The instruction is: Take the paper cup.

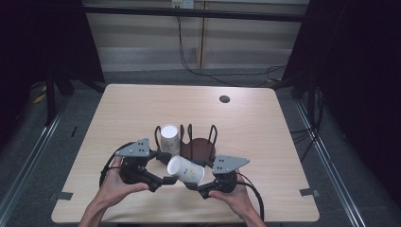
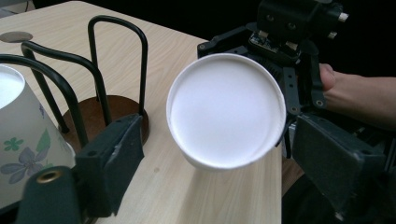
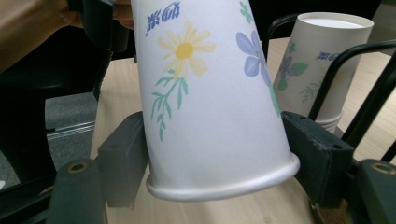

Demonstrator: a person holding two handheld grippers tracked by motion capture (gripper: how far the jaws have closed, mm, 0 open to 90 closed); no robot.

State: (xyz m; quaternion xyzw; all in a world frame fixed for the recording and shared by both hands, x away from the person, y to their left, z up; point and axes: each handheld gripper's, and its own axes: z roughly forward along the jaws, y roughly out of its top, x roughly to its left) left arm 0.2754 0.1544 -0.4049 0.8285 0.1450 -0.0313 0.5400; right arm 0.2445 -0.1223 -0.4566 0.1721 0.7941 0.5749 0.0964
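Your right gripper pinches the floral paper cup near its rim, mouth hidden. Your left gripper is spread around its base. A second cup stands inverted in the wire rack.

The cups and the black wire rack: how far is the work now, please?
Done, it seems: one paper cup stands upside down at the wire rack. In hand: the right gripper is shut on a second flowered cup, held tilted; the left gripper is open beside its base. Left, probably: placing it at the rack.

Left tongs open, right tongs closed.
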